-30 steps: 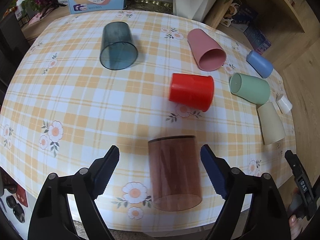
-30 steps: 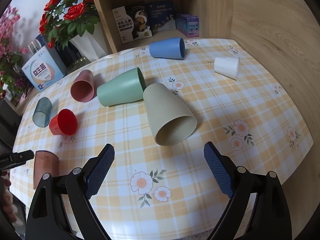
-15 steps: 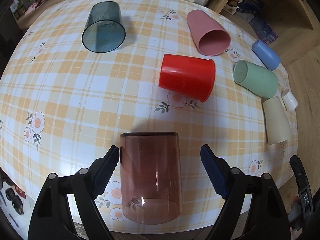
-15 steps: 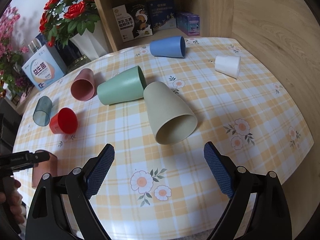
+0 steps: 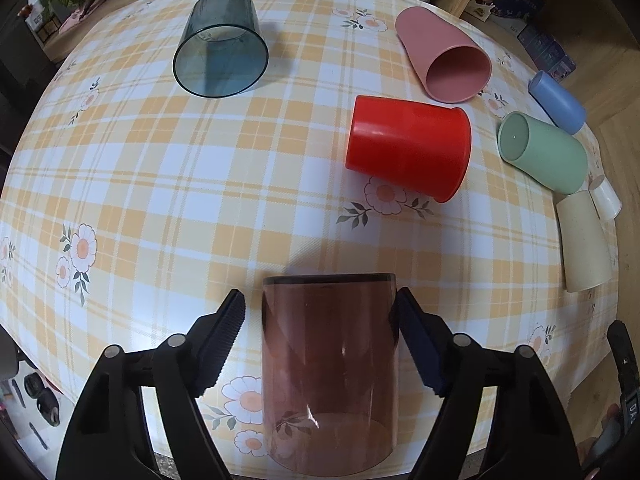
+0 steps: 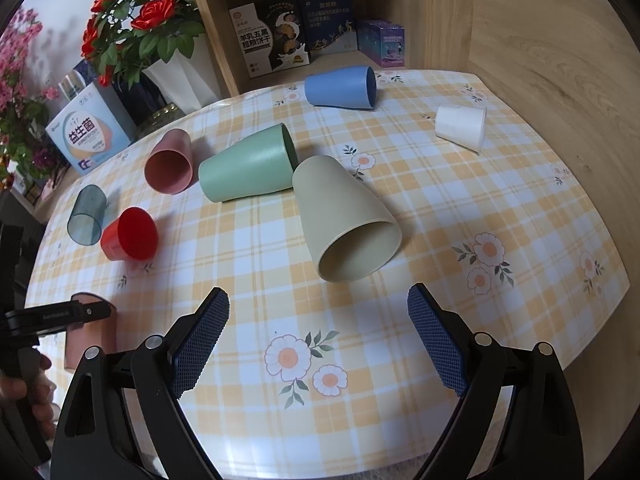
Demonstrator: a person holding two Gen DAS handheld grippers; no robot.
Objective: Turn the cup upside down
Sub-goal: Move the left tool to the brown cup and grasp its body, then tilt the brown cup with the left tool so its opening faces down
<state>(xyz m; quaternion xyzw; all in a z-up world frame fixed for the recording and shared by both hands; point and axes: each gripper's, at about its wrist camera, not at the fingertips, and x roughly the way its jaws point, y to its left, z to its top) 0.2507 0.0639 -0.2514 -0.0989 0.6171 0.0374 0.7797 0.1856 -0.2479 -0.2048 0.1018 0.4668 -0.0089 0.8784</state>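
A clear brown cup (image 5: 330, 364) lies on its side at the table's near edge, mouth toward me. My left gripper (image 5: 320, 340) is open with the cup between its fingers; the right finger (image 5: 416, 344) sits at the cup's wall and the left finger (image 5: 224, 336) stands a little off it. The brown cup also shows in the right wrist view (image 6: 90, 336), partly hidden behind the left gripper. My right gripper (image 6: 318, 340) is open and empty, hovering in front of a beige cup (image 6: 344, 220) that lies on its side.
Other cups lie on their sides on the checked tablecloth (image 5: 160, 184): grey clear (image 5: 220, 46), red (image 5: 408, 146), pink (image 5: 444, 60), green (image 5: 544, 152), blue (image 6: 342, 88), small white (image 6: 462, 126). A vase of roses (image 6: 176, 76) and boxes (image 6: 94, 136) stand behind.
My left gripper has moved forward around the brown cup, which now lies deep between the fingers. The right gripper has stayed put.
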